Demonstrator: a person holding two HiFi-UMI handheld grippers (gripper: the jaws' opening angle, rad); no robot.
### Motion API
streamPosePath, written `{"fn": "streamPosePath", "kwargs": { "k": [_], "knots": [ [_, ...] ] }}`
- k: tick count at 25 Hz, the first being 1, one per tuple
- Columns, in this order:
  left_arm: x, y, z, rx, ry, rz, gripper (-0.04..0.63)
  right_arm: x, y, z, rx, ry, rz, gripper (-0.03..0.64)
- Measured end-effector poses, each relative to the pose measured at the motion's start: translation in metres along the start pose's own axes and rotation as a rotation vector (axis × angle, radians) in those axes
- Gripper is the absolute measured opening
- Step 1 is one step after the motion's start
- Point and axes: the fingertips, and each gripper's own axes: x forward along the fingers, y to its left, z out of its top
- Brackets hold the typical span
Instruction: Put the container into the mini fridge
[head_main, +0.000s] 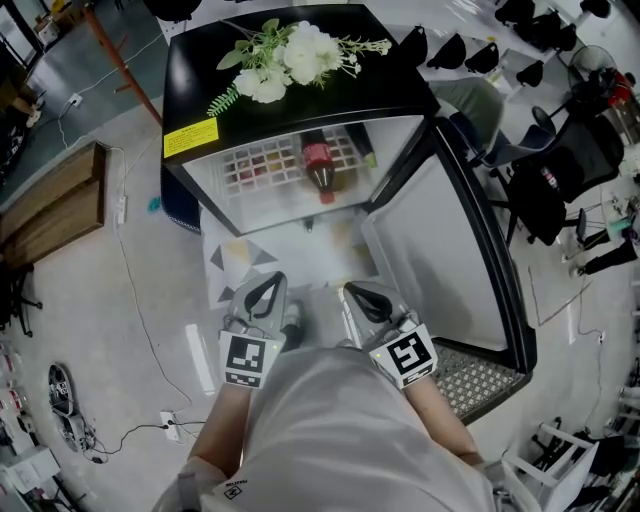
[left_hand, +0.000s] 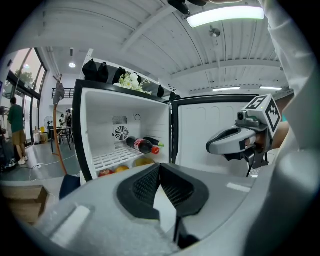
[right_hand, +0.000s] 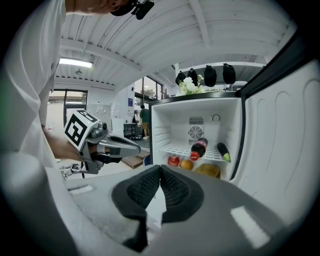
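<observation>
Left gripper (head_main: 264, 288), right gripper (head_main: 366, 296): jaws together, empty. Yellowish container (right_hand: 207, 170) sits in open mini fridge (right_hand: 162, 127) ahead. Mind door (right_hand: 280, 150) at right.

Head view looks steeply down; both gripper views face the open mini fridge (left_hand: 100, 125).

I see the white wire shelf (right_hand: 176, 148) in the fridge (right_hand: 161, 131) carrying a cola bottle (right_hand: 198, 146) on its side, with a dark green-tipped item (right_hand: 223, 151) just beside it. On the level below, an apple (right_hand: 173, 160), an orange (right_hand: 186, 164) and a yellow container (right_hand: 207, 170) sit in a row.
</observation>
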Motion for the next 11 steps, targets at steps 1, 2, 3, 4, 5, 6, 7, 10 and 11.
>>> {"fn": "streamPosePath", "kwargs": {
  "k": [1,2,3,4,5,6,7,10,11],
  "knots": [
    [0.0002,-0.0003,-0.0001,0.002,0.003,-0.002,0.009,-0.0004,0.0003,0.0,0.0,0.001,-0.001,0.003],
    [0.0005,-0.0009,-0.0003,0.004,0.006,-0.005,0.009,-0.0007,0.0006,-0.0002,0.0,0.003,-0.002,0.003],
    [0.0009,-0.0017,-0.0006,0.006,0.008,-0.007,0.009,-0.0009,0.0008,-0.0009,0.0,0.004,-0.002,0.003],
    [0.0014,-0.0026,-0.001,0.009,0.01,-0.01,0.009,-0.0013,0.0008,-0.002,0.001,0.007,-0.002,0.003],
    [0.0016,-0.0037,-0.0016,0.01,0.011,-0.012,0.009,-0.0018,0.0009,-0.0032,0.002,0.008,-0.003,0.003],
    [0.0017,-0.0047,-0.0021,0.011,0.012,-0.014,0.009,-0.0023,0.0011,-0.004,0.003,0.008,-0.003,0.003],
    [0.0017,-0.0056,-0.0026,0.011,0.013,-0.017,0.009,-0.003,0.0012,-0.0042,0.004,0.006,-0.003,0.003],
    [0.0022,-0.0079,-0.0034,0.008,0.014,-0.028,0.009,-0.0044,0.0014,-0.0035,0.006,0.002,-0.007,0.003],
    [0.0024,-0.0085,-0.0036,0.007,0.014,-0.032,0.009,-0.0048,0.0013,-0.0035,0.007,0.002,-0.008,0.003]
  ]
}}
